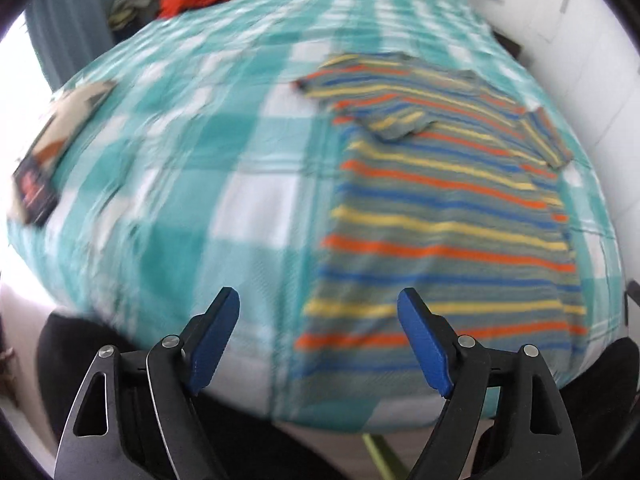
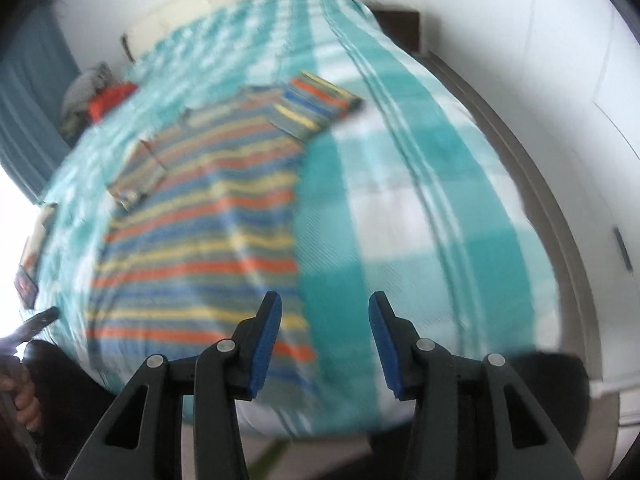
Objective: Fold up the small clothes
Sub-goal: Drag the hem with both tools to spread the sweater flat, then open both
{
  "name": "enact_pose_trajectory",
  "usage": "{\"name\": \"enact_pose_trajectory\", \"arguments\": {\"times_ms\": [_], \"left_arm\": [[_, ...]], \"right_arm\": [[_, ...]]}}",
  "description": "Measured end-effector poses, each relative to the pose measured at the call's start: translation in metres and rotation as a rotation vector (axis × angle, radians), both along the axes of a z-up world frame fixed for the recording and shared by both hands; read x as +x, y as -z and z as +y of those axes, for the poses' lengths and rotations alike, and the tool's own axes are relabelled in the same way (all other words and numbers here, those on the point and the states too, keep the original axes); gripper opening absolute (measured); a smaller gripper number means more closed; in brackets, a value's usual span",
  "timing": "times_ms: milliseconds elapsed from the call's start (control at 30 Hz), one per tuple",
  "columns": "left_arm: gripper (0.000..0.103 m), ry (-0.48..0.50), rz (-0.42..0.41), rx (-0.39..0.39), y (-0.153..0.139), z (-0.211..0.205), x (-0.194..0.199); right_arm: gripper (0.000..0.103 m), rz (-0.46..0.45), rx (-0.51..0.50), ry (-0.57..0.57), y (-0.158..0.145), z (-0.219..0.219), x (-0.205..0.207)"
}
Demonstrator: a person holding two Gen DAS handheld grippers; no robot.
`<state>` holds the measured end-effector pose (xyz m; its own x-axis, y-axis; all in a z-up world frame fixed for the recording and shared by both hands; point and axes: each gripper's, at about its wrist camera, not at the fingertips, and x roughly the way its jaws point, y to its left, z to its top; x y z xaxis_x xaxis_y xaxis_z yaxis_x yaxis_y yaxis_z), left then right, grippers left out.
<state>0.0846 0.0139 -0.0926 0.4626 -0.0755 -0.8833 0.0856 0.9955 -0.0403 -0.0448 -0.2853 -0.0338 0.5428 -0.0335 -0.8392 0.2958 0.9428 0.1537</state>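
A striped shirt (image 1: 448, 208) lies flat on the teal-and-white checked bedspread (image 1: 224, 152), one sleeve folded inward. The left gripper (image 1: 319, 304) hangs at its 7 o'clock, jaws wide with nothing between them. The right gripper (image 2: 325, 312) hangs over its 5 o'clock corner, jaws partly apart, empty. Red and grey clothes (image 1: 192, 0) lie at 11 o'clock.

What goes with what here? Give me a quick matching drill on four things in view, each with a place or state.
1 striped shirt
2 red garment
3 left gripper
4 dark booklet

A heaped at the bed's far end
B spread flat on the checked bedspread
C jaws apart, nothing between them
D at the bed's left edge

Pairs: 1-B, 2-A, 3-C, 4-D
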Motion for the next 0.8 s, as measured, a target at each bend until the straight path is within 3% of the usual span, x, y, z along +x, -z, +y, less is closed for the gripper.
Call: {"name": "enact_pose_trajectory", "arguments": {"times_ms": [133, 267, 300, 333, 367, 800], "left_arm": [[0.083, 0.095, 0.008, -0.009, 0.027, -0.036, 0.013], [0.086, 0.160, 0.085, 0.062, 0.069, -0.055, 0.012], [0.092, 0.165, 0.078, 0.077, 0.080, -0.053, 0.007], [0.093, 0.169, 0.046, 0.070, 0.079, -0.052, 0.002], [0.094, 0.173, 0.020, 0.066, 0.080, -0.051, -0.001], [0.102, 0.180, 0.001, 0.092, 0.084, -0.056, -0.006]], "right_arm": [[0.046, -0.029, 0.048, -0.085, 0.020, 0.030, 0.032], [0.046, 0.082, 0.055, -0.155, 0.081, 0.050, 0.047], [0.046, 0.132, 0.049, -0.158, 0.101, 0.053, 0.047], [0.047, 0.105, 0.040, -0.160, 0.107, 0.052, 0.042], [0.047, 0.052, 0.016, -0.165, 0.106, 0.054, 0.035], [0.055, 0.007, -0.057, -0.133, 0.109, 0.064, 0.029]]}}
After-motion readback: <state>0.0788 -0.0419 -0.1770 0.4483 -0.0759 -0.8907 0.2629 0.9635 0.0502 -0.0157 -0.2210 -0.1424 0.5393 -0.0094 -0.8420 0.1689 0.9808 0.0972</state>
